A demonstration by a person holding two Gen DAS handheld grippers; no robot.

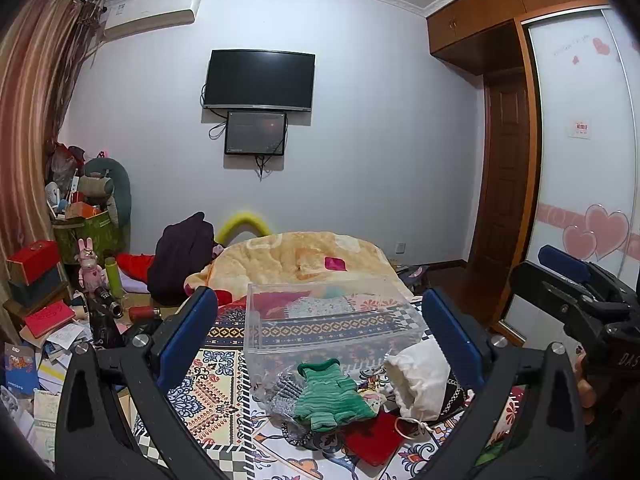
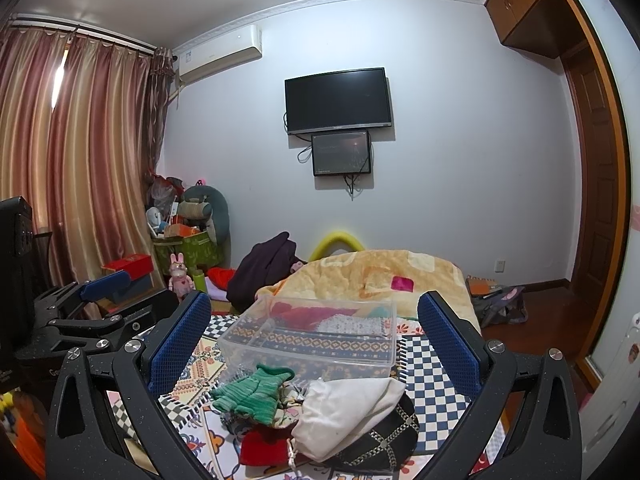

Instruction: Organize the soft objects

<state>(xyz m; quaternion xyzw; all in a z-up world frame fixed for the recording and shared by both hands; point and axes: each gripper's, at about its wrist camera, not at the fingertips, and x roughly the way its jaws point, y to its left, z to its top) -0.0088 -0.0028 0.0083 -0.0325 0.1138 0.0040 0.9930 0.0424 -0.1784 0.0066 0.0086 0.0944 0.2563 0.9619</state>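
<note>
Here, on a patterned bedspread (image 2: pixel 432 360), a clear plastic box (image 2: pixel 316 340) sits as the landmark, and just in front of it lies a small heap of soft things: a green knitted garment (image 2: pixel 250 394) touching the box's near edge, a white drawstring pouch (image 2: pixel 344 414) to the right of it, a red cloth (image 2: pixel 264 446) and a black cap with chain trim (image 2: pixel 380 444) nearest the camera. The left gripper (image 1: pixel 320 336) and the right gripper (image 2: pixel 316 344) both hang above this heap with blue-padded fingers spread wide, holding nothing.
</note>
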